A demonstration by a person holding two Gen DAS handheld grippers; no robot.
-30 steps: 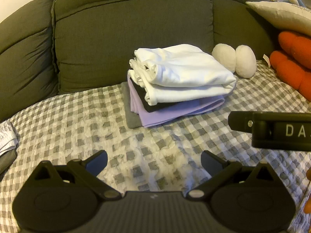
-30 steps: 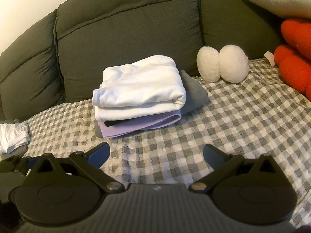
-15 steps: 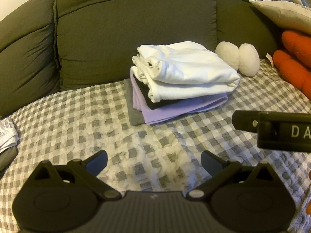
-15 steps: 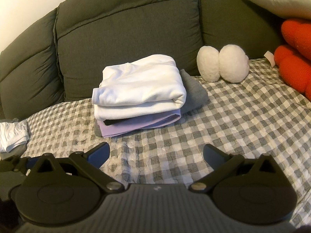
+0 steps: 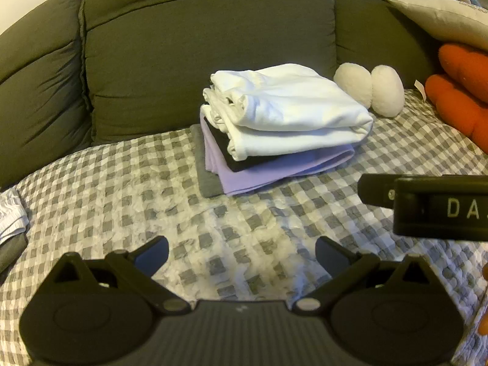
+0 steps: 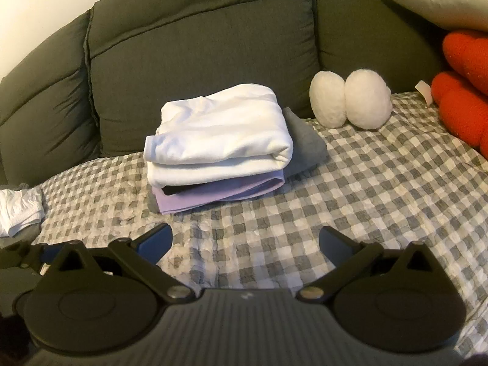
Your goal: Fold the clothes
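Jaws of both the left gripper (image 5: 241,253) and right gripper (image 6: 245,241) stand apart and empty before the folded stack (image 6: 218,140) on the sofa, so the next move likely means fetching the unfolded white garment (image 6: 19,213) left of the stack.

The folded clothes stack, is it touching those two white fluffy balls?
Apart. In the right wrist view, checked blanket and dark sofa back show between the folded clothes stack and the white fluffy balls.
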